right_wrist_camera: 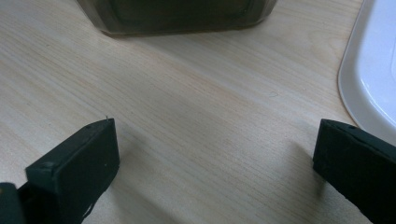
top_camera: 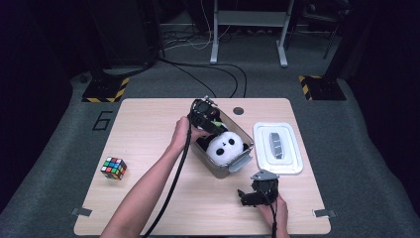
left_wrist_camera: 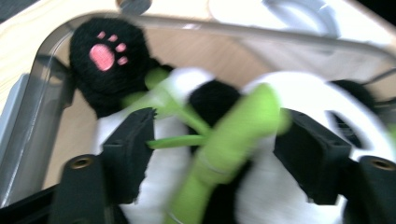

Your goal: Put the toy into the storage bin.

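Wooden table point(top_camera: 148, 148): left hand-held gripper point(left_wrist_camera: 215, 140) seemingly straddles panda's point(left_wrist_camera: 299, 98) bamboo point(left_wrist_camera: 233, 135).

Light wood table point(top_camera: 148, 124) w/ a printed 6, on grey carpet point(top_camera: 59, 144); bkgd dark. Hazard-striped stand bases point(top_camera: 105, 90) at both far corners, black cables point(top_camera: 218, 69) across floor, grey metal frame legs point(top_camera: 247, 29) behind

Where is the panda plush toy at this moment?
The panda plush toy lies inside the clear container at the table's centre in the high view, left of the white lid, with the left gripper over it.
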Tool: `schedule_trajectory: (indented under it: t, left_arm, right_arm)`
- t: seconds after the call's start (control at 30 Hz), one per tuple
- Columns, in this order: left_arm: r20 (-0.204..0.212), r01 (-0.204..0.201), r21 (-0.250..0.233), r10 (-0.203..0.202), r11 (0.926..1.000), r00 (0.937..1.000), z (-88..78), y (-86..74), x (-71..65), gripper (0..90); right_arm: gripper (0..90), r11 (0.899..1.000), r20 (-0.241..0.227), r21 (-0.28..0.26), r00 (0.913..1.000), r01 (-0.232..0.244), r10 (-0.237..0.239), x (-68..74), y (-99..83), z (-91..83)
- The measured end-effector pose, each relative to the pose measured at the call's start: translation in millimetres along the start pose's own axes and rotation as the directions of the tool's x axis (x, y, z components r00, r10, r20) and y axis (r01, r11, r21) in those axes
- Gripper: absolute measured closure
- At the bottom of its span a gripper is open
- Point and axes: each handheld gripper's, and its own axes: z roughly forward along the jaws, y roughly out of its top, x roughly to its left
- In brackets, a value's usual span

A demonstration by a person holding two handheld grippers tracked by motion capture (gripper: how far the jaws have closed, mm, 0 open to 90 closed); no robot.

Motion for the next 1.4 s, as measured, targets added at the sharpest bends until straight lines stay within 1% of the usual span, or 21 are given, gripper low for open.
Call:
schedule_trajectory:
  t: [0.03,0.13,0.17,0.2,0.23,0.27,0.33,0.37,0.5,0.53,0.6,0.73,0.8,0.83,0.93,0.97,1.03,1.1,1.2,1.3,1.4]
  left_arm:
    - [0.020,-0.003,-0.016,0.003,0.9999,0.9998,-3.8,-0.2,-3.0,26.3]
    - [0.035,-0.025,-0.021,0.026,0.9995,0.9991,-8.8,0.0,-14.8,22.2]
    - [0.025,-0.040,-0.003,0.040,0.9992,0.9989,-6.9,0.0,-18.5,21.0]
    - [0.007,-0.053,0.032,0.053,0.9981,0.9986,-2.4,-0.4,-22.6,19.4]
    - [0.002,-0.061,0.061,0.061,0.9963,0.9981,2.6,-1.4,-25.0,18.6]
    - [-0.011,-0.070,0.076,0.071,0.9946,0.9974,7.6,-3.1,-26.5,18.5]
    - [-0.018,-0.063,0.075,0.065,0.9952,0.9977,12.3,-5.5,-27.7,18.2]
    - [-0.034,-0.067,0.078,0.070,0.9947,0.9970,13.7,-6.0,-29.6,18.2]
    - [-0.094,-0.095,0.137,0.108,0.9860,0.9896,28.4,-8.3,-39.5,18.6]
    - [-0.107,-0.106,0.146,0.122,0.9836,0.9868,31.6,-9.0,-41.9,18.6]
    - [-0.120,-0.114,0.145,0.132,0.9828,0.9840,32.1,-8.3,-44.2,18.3]
    - [-0.070,-0.073,0.079,0.079,0.9942,0.9944,20.8,-10.8,-38.2,18.0]
    - [-0.052,-0.069,0.051,0.072,0.9963,0.9961,13.2,-12.5,-35.1,18.0]
    - [-0.031,-0.064,0.030,0.065,0.9975,0.9974,7.5,-13.6,-33.2,17.3]
    - [-0.028,-0.056,-0.013,0.055,0.9984,0.9981,-6.1,-15.4,-32.3,15.2]
    - [-0.018,-0.054,-0.030,0.053,0.9981,0.9984,-12.8,-16.2,-31.7,15.2]
    - [-0.030,-0.054,-0.058,0.053,0.9968,0.9982,-23.6,-18.0,-30.4,14.8]
    - [-0.023,-0.054,-0.069,0.053,0.9962,0.9983,-33.4,-19.8,-27.4,14.3]
    - [-0.045,-0.053,-0.086,0.049,0.9949,0.9978,-50.0,-24.2,-22.6,12.8]
    - [-0.067,-0.056,-0.102,0.049,0.9932,0.9966,-66.1,-31.7,-16.8,12.0]
    - [-0.087,-0.045,-0.119,0.034,0.9919,0.9956,-80.3,-42.7,-10.3,10.2]
  right_arm:
    - [0.0,1.000,0.000,0.000,1.0000,0.000,0.000,-0.1,0.0,0.1]
    - [0.0,1.000,0.000,0.000,1.0000,0.000,0.000,0.0,0.0,0.1]
    - [0.0,1.000,-0.001,-0.001,1.0000,0.001,-0.001,-0.1,0.0,0.1]
    - [0.0,1.000,0.000,0.000,1.0000,0.000,0.000,0.0,0.0,0.1]
    - [0.0,1.000,0.000,-0.001,1.0000,0.001,-0.001,-0.1,0.0,0.1]
    - [0.0,1.000,0.000,0.001,1.0000,-0.001,0.001,0.1,0.0,0.0]
    - [0.0,1.000,0.000,0.001,1.0000,-0.001,0.001,0.0,0.0,0.0]
    - [0.0,1.000,-0.001,0.001,1.0000,-0.001,0.001,0.1,0.0,0.0]
    - [0.0,1.000,-0.001,0.001,1.0000,-0.001,0.001,0.1,0.0,0.0]
    - [0.0,1.000,-0.001,0.001,1.0000,-0.001,0.001,0.1,0.0,0.0]
    - [0.0,1.000,-0.001,0.001,1.0000,-0.001,0.001,0.1,0.0,-0.1]
    - [0.0,1.000,-0.001,0.001,1.0000,-0.001,0.001,0.1,0.0,0.0]
    - [0.0,1.000,-0.001,0.001,1.0000,-0.001,0.001,0.1,0.0,0.0]
    - [0.0,1.000,-0.001,0.001,1.0000,-0.001,0.001,0.1,0.0,0.0]
    - [0.0,1.000,0.002,-0.001,1.0000,-0.001,0.001,0.2,0.0,0.1]
    - [0.0,1.000,0.002,-0.002,1.0000,-0.001,0.001,0.1,0.0,0.1]
    - [0.0,1.000,0.002,-0.001,1.0000,-0.001,0.001,0.1,0.0,0.1]
    - [0.0,1.000,0.002,-0.001,1.0000,-0.002,0.002,0.2,0.0,0.1]
    - [0.0,1.000,0.002,-0.001,1.0000,-0.001,0.001,0.2,0.0,0.1]
    - [0.0,1.000,0.000,-0.001,1.0000,0.000,0.000,0.1,-0.1,0.1]
    - [0.0,1.000,0.000,0.000,1.0000,0.004,-0.004,-0.1,-0.2,0.0]
